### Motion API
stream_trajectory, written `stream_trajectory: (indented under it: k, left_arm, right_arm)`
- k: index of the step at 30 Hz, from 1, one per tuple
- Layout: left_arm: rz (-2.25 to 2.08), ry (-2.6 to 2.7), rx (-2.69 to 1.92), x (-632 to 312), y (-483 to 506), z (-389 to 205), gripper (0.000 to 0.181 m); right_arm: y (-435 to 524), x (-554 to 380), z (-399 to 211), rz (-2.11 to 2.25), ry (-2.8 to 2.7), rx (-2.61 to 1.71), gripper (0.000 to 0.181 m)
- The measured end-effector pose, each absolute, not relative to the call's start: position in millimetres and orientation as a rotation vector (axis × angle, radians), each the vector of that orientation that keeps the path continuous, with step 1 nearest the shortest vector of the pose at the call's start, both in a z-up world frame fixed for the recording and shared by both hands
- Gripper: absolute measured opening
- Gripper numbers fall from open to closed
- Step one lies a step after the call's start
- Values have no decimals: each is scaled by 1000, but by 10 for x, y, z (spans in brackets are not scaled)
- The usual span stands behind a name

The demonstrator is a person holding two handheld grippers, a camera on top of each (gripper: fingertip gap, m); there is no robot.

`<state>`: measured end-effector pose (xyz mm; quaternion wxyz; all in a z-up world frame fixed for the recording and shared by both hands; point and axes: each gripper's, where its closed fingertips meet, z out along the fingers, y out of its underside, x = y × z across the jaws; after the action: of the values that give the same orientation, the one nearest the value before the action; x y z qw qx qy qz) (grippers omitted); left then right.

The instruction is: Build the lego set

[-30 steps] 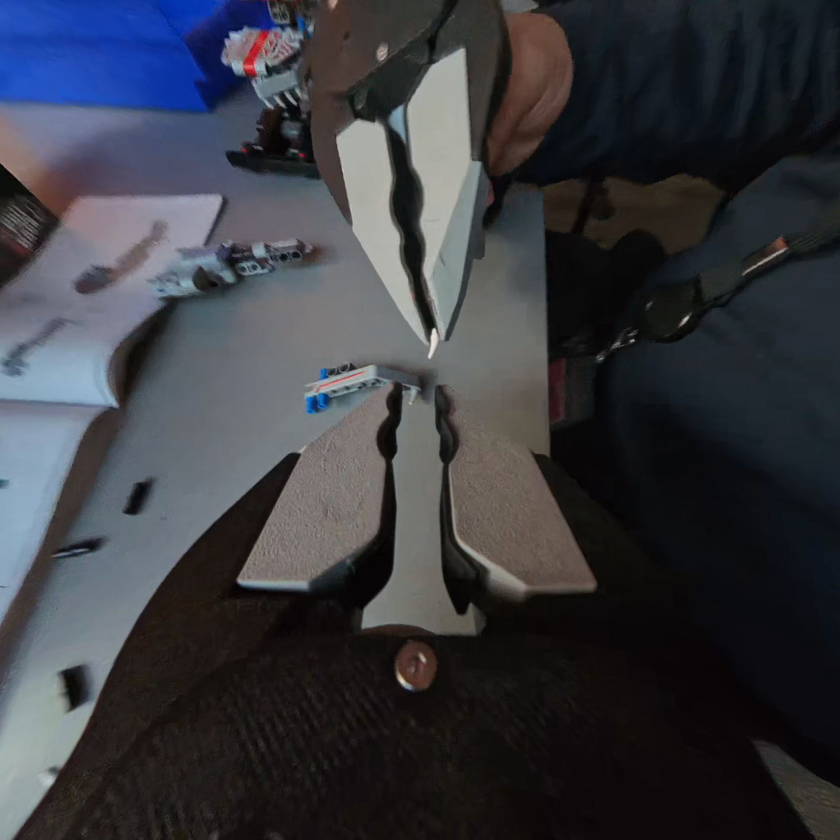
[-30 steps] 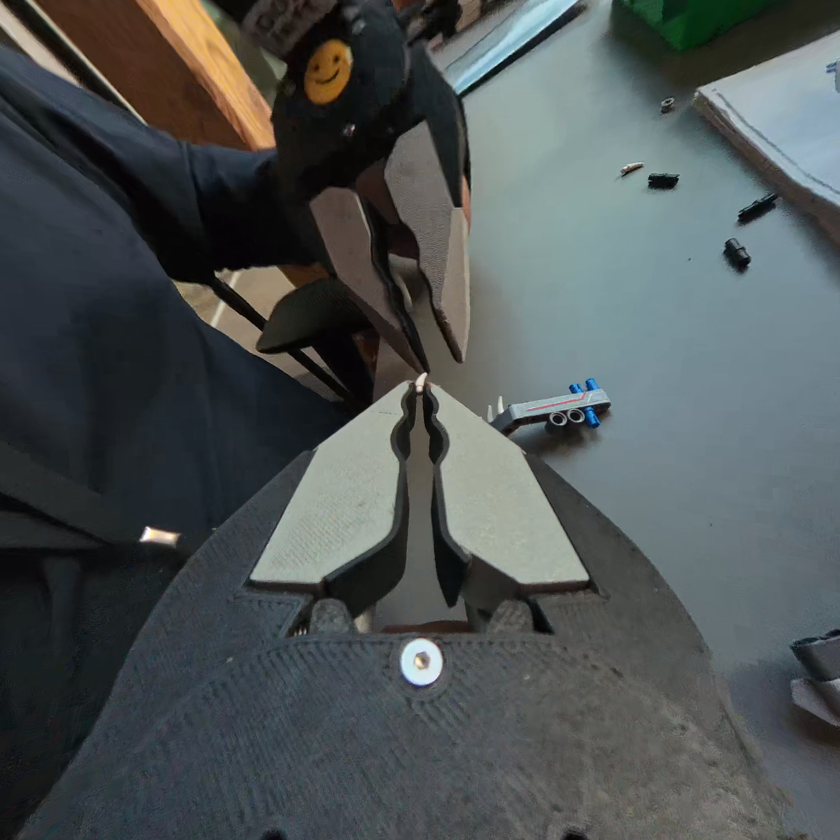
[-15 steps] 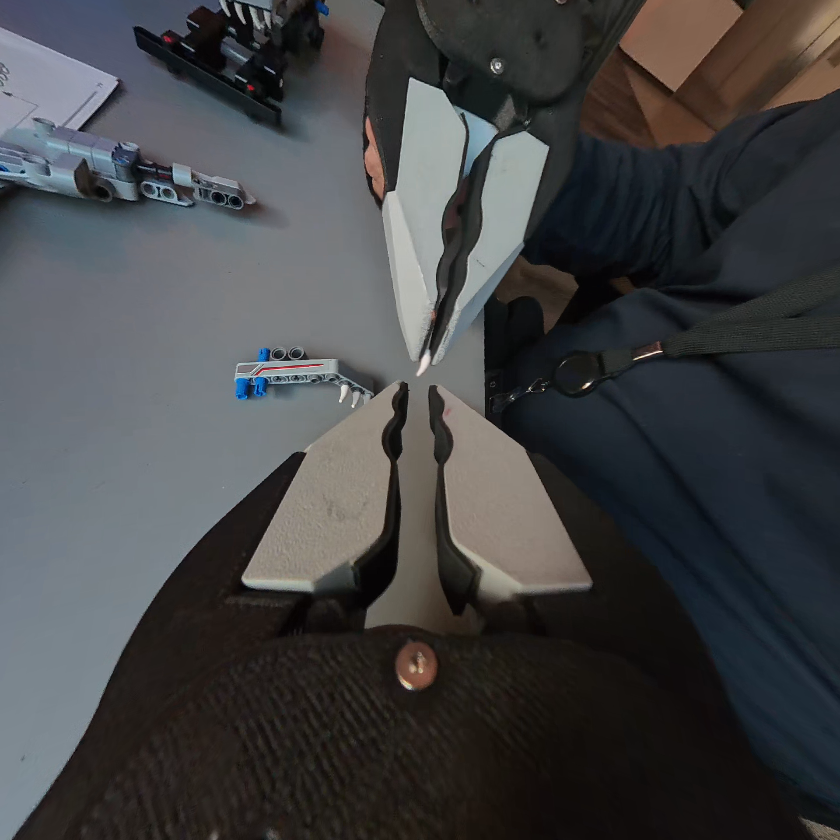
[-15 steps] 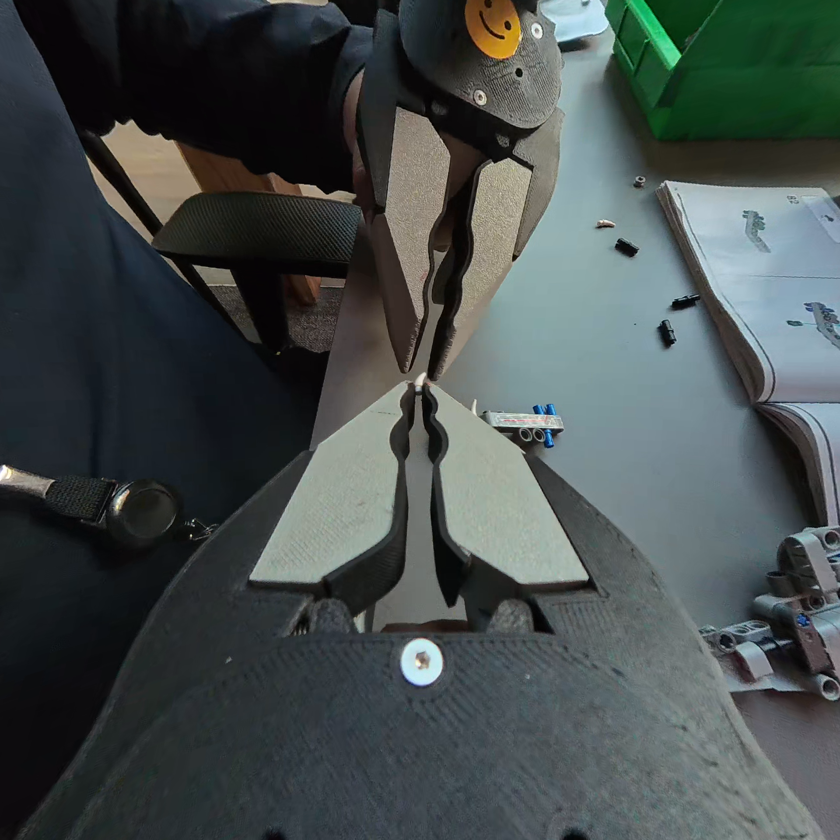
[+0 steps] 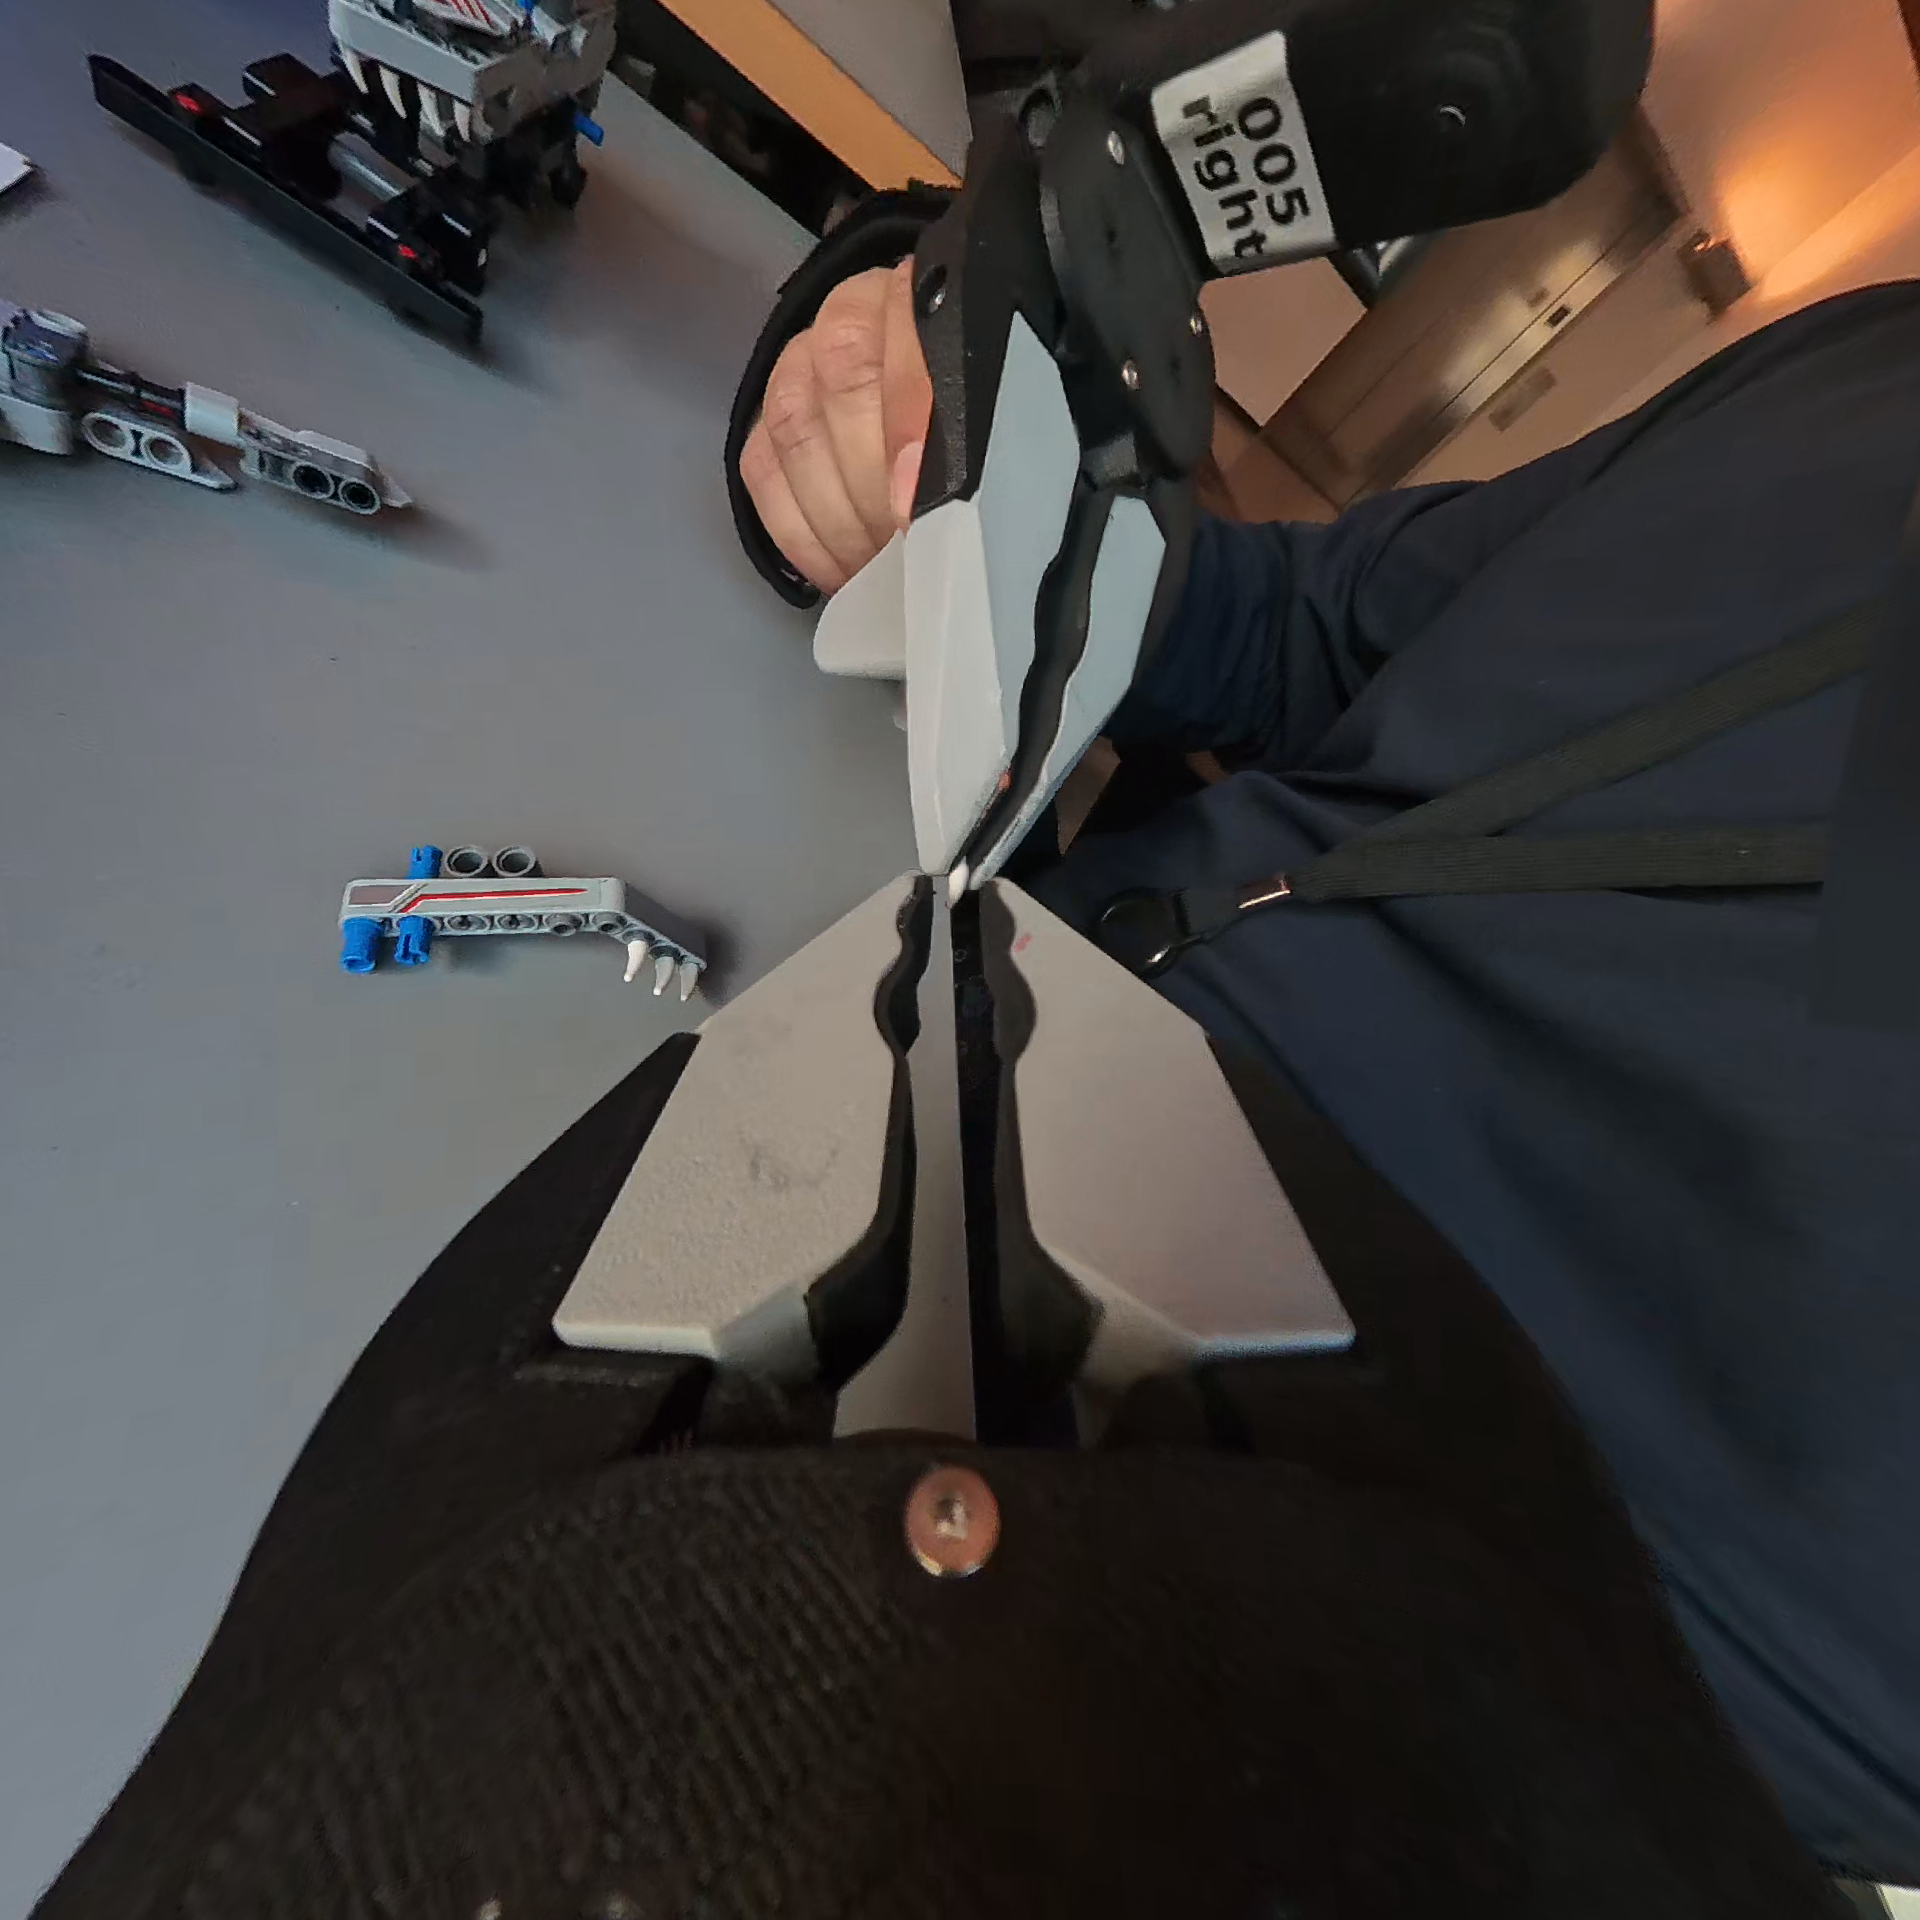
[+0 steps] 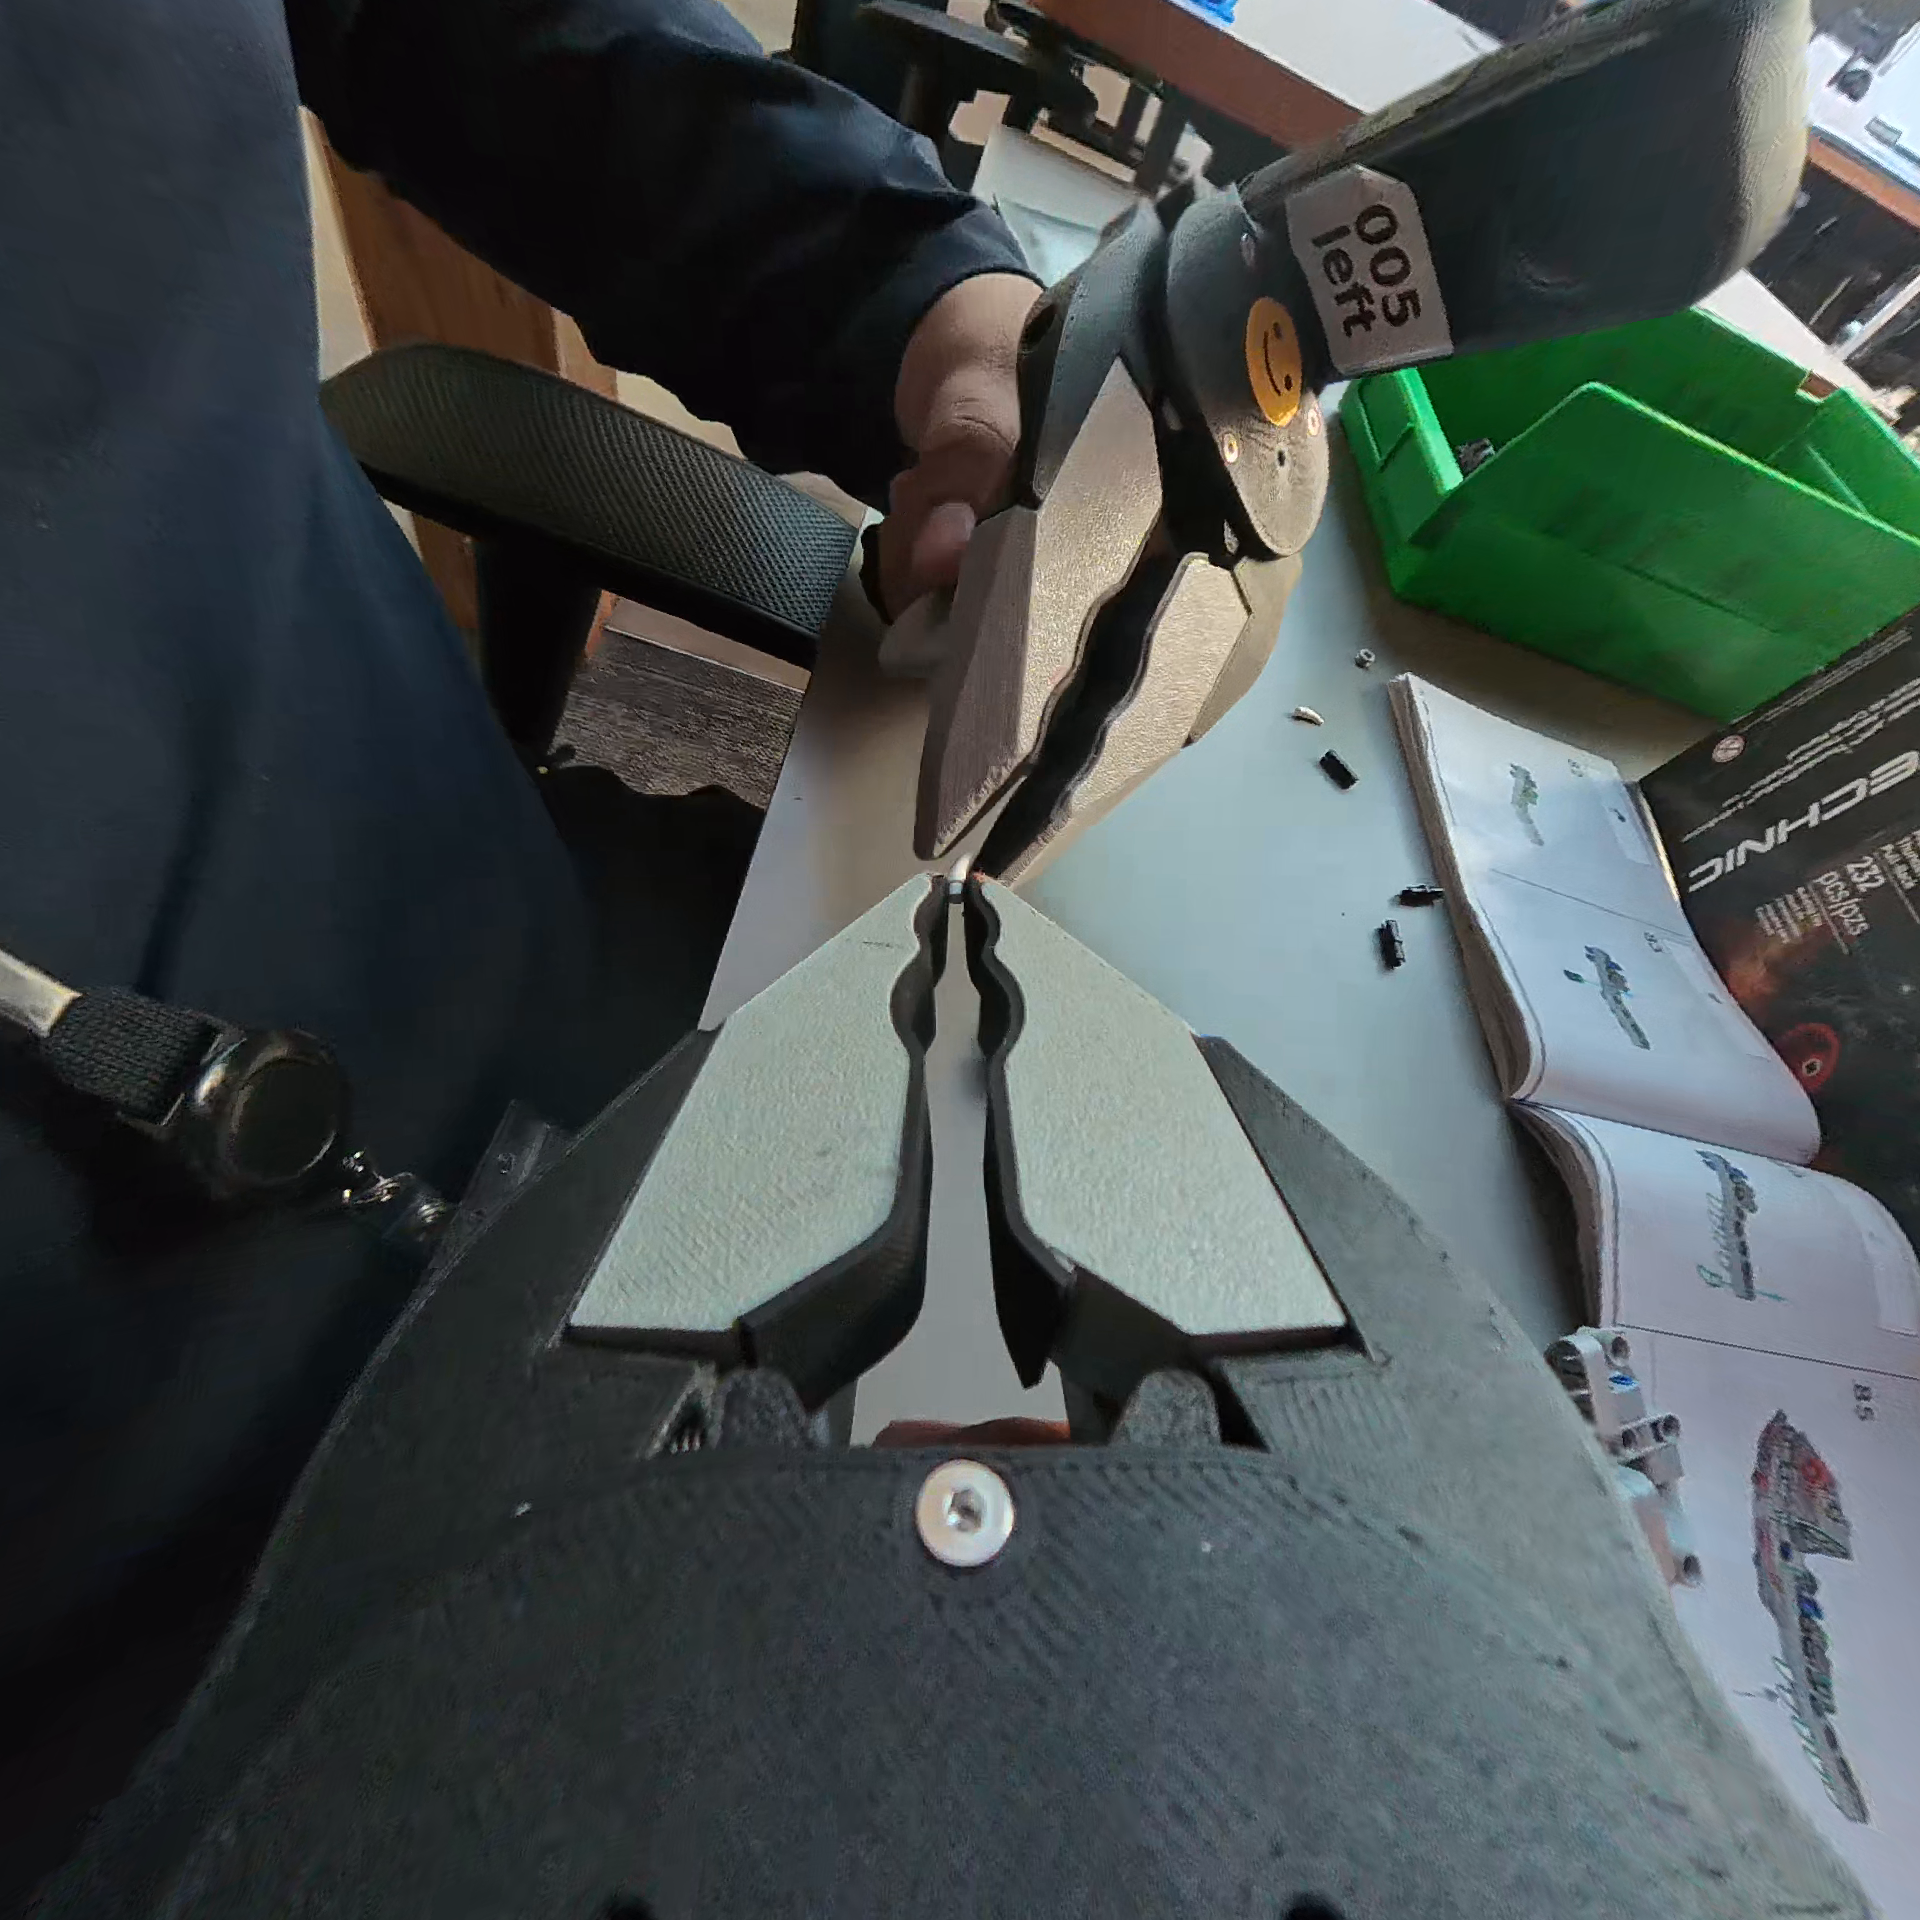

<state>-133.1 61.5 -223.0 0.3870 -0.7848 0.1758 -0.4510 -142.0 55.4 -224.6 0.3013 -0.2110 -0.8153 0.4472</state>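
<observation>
My right gripper [image 6: 956, 891] is shut on a small white tooth piece [image 6: 960, 869], which sticks out past its tips. In the left wrist view that gripper [image 5: 964, 871] comes down from above with the tooth [image 5: 956, 885] at its point. My left gripper [image 5: 952, 889] meets it tip to tip, jaws a narrow gap apart, with the tooth right at that gap. It also shows in the right wrist view [image 6: 977, 852]. A grey beam [image 5: 499, 914] with blue pins and three white teeth lies on the grey table [image 5: 312, 675], left of the tips.
A larger dark model [image 5: 395, 135] and a grey sub-assembly [image 5: 187, 436] lie at the far left. An open instruction booklet [image 6: 1558, 935], a black box [image 6: 1818, 831], a green bin [image 6: 1662, 520], loose black pins [image 6: 1390, 943] and a spare tooth [image 6: 1307, 714] sit to the right. A chair armrest [image 6: 582, 488] stands off the table edge. The tips of both grippers are at nearly the same place. The grey sub-assembly [image 5: 187, 436] is about 15 cm from both grippers' fingertips.
Both grippers have swung round over the table's near edge and closed the distance. The right gripper's tooth now sits at the left gripper's tips. The beam has not moved.
</observation>
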Motion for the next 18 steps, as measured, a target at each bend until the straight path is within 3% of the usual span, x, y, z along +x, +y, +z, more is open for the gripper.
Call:
stream_trajectory:
  k: [18]
  left_arm:
    - [-1179, 376, -2049, -1295, 627, -2330, 5]
  right_arm:
    - [580, -1422, -2340, 960, -2157, -489, 0]
